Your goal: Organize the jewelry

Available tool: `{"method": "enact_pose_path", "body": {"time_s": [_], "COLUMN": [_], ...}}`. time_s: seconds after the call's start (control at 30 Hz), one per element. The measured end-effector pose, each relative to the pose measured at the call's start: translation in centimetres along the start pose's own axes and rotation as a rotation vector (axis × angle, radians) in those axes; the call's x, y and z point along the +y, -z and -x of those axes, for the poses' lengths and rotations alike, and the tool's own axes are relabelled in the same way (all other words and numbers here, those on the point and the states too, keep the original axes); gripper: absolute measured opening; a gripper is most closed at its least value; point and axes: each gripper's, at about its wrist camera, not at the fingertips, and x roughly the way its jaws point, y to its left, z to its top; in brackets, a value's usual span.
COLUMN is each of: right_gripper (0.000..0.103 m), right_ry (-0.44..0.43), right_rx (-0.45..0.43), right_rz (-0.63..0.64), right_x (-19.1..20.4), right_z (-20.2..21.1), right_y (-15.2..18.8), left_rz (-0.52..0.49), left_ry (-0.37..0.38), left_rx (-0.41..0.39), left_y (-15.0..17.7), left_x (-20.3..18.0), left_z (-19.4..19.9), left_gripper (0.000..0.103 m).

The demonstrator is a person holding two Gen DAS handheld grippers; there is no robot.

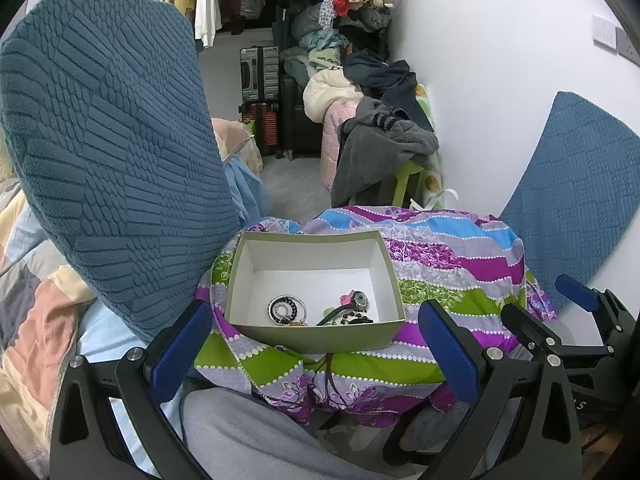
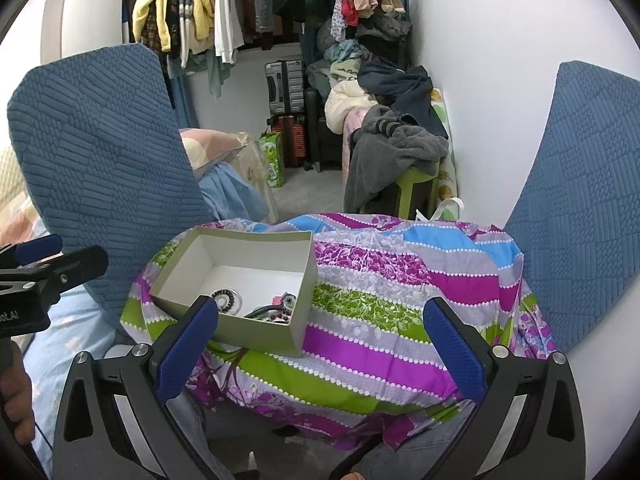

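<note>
Left hand-held gripper [image 1: 316,344] spread wide, nothing between its pads — the box [image 1: 316,332] with the jewelry [image 1: 320,310] sits just ahead of it on the patterned cloth [image 1: 440,264]. Right hand-held gripper [image 2: 320,344] likewise wide open and empty — box ahead, toward its left finger.

Blue cushions [image 1: 116,168] flank striped cloth [image 2: 380,300]; suitcases [image 1: 259,76], clothes pile [image 2: 396,120] behind.

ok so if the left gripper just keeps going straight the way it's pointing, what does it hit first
Probably the near wall of the box, which sits dead ahead between the open left gripper fingers. Depth is hard to judge.
</note>
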Motion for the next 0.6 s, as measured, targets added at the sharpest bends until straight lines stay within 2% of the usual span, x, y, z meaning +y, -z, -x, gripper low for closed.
{"method": "enact_pose_path", "body": {"time_s": [0.6], "right_gripper": [0.103], "right_ry": [0.003], "right_rx": [-0.014], "right_rz": [0.007], "right_x": [0.38], "right_z": [-0.01], "right_y": [-0.44], "left_rz": [0.002], "left_ry": [-0.001], "left_rx": [-0.009], "left_y": [-0.22], "left_x": [-0.3], "left_z": [0.41], "left_gripper": [0.103]}}
